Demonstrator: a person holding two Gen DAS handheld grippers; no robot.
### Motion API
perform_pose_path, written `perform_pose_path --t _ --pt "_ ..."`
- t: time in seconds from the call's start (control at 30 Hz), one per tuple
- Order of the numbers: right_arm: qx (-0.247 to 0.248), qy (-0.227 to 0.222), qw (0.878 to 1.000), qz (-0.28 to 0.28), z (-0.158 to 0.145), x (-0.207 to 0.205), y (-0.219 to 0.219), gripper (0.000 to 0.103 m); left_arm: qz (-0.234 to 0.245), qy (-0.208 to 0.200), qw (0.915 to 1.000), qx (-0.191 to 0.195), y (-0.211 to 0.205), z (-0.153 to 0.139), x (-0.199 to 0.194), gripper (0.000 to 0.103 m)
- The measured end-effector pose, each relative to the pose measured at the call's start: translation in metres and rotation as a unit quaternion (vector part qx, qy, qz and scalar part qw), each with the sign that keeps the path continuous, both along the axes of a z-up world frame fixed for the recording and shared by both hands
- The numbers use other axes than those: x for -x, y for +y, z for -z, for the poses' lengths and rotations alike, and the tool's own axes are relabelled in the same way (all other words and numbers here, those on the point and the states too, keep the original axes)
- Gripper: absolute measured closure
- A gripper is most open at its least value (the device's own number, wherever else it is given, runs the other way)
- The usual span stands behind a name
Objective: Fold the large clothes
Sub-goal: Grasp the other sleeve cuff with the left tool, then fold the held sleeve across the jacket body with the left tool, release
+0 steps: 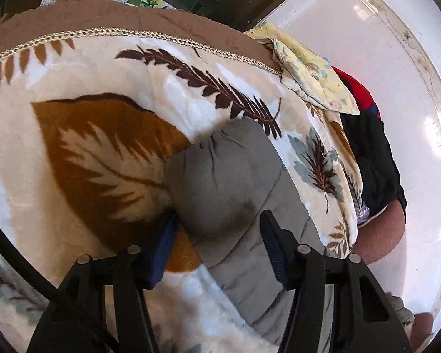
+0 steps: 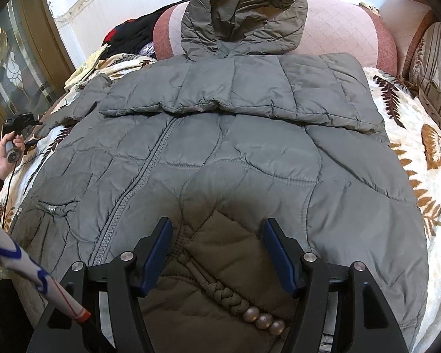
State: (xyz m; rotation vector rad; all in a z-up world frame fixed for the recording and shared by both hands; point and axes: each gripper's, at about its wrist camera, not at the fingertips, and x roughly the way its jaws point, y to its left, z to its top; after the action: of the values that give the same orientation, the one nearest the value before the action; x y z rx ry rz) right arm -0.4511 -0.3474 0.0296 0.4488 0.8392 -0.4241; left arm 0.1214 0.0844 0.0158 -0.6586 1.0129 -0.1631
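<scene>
We see a grey quilted hooded jacket [image 2: 220, 147] spread zipper-up across a leaf-print plush blanket [image 2: 426, 153], its hood [image 2: 244, 17] at 12 o'clock against a pink cushion [image 2: 338, 29] and one sleeve [image 2: 235, 88] folded across the chest. Our right gripper [image 2: 217, 253] hangs over the jacket's hem at 6 o'clock, fingers apart above the olive lining and a braided cord with beads [image 2: 250, 309]. Our left gripper [image 1: 217, 247], fingers also spread and clamping nothing, straddles the other grey sleeve [image 1: 220, 176] on the blanket's far side, dark clothes [image 1: 367, 153] at 3 o'clock
</scene>
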Motion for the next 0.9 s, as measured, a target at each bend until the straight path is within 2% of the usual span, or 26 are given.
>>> perform_pose_path --t 0.1,0.2,0.3,0.5,0.63,0.77,0.87,0.9 --pt "0.001 0.0 1.0 0.0 0.001 0.0 -0.001 0.034 0.01 -0.002 0.9998 -0.016 -0.007 -0.002 -0.003 0.086" --pt "0.0 0.0 1.0 0.0 0.001 0.0 -0.001 0.034 0.019 -0.017 0.9989 -0.039 -0.012 -0.012 -0.001 0.09" --pt "-0.002 -0.002 1.0 0.003 0.0 0.0 -0.002 0.034 0.02 -0.037 0.9982 -0.043 -0.014 -0.03 0.008 0.09" --pt "-0.005 -0.024 0.999 0.021 -0.01 0.008 -0.007 0.034 0.072 -0.105 0.991 -0.042 -0.041 -0.102 0.04 0.091" --pt "-0.001 -0.046 0.998 0.032 -0.021 0.016 -0.008 0.034 0.134 -0.161 0.9771 -0.04 -0.082 -0.16 0.083 0.091" --pt "0.001 -0.068 0.997 0.048 -0.029 0.025 -0.013 0.034 0.206 -0.203 0.9567 -0.033 -0.138 -0.205 0.138 0.091" --pt "0.001 -0.086 0.994 0.062 -0.037 0.035 -0.018 0.034 0.271 -0.222 0.9363 -0.025 -0.188 -0.223 0.187 0.091" --pt "0.002 -0.091 0.994 0.066 -0.039 0.038 -0.019 0.034 0.299 -0.225 0.9273 -0.021 -0.209 -0.225 0.208 0.091"
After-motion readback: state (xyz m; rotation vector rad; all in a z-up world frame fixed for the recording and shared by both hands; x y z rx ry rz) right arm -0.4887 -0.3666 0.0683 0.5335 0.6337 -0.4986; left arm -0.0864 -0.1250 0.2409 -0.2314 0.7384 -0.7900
